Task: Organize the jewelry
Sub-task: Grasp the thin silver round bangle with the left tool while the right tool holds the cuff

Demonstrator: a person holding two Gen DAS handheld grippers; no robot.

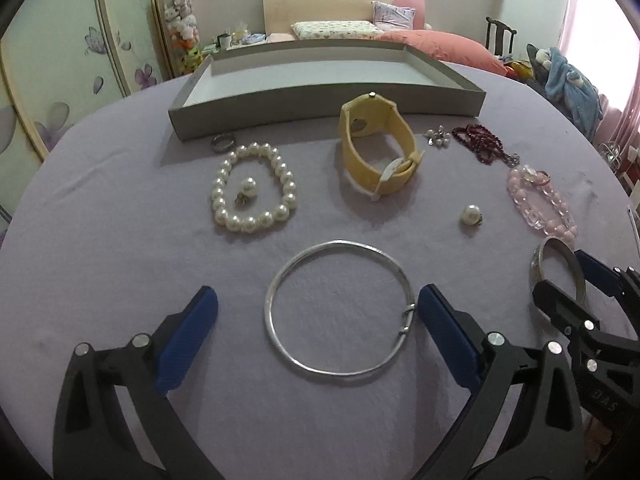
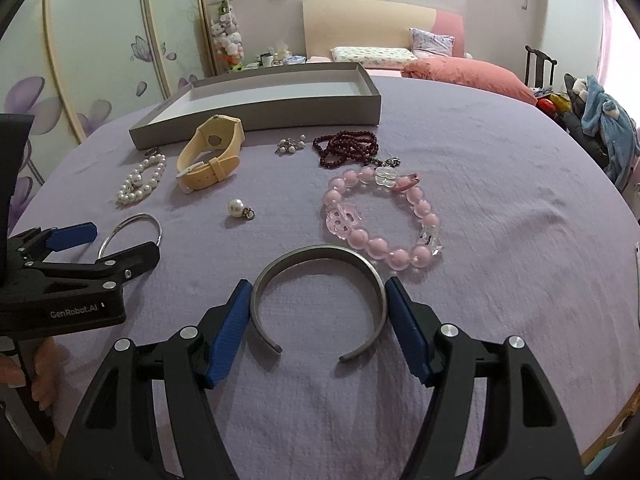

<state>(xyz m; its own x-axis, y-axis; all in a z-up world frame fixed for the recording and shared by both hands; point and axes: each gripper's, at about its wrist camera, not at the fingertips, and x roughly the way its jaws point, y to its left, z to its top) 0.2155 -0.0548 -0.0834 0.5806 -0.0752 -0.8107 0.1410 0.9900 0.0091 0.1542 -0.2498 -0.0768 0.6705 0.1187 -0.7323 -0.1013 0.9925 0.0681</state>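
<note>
Now silver bangle (image 1: 338, 308) between parted left jaws; cuff (image 2: 320, 300) between parted right jaws.

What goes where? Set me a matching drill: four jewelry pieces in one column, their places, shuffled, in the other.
1. silver bangle
2. grey cuff
3. yellow watch
4. pearl bracelet

A. just in front of the grey tray
B. between the open left tongs
C. around a loose pearl charm
D. between the open right tongs

Pairs: 1-B, 2-D, 3-A, 4-C.
</note>
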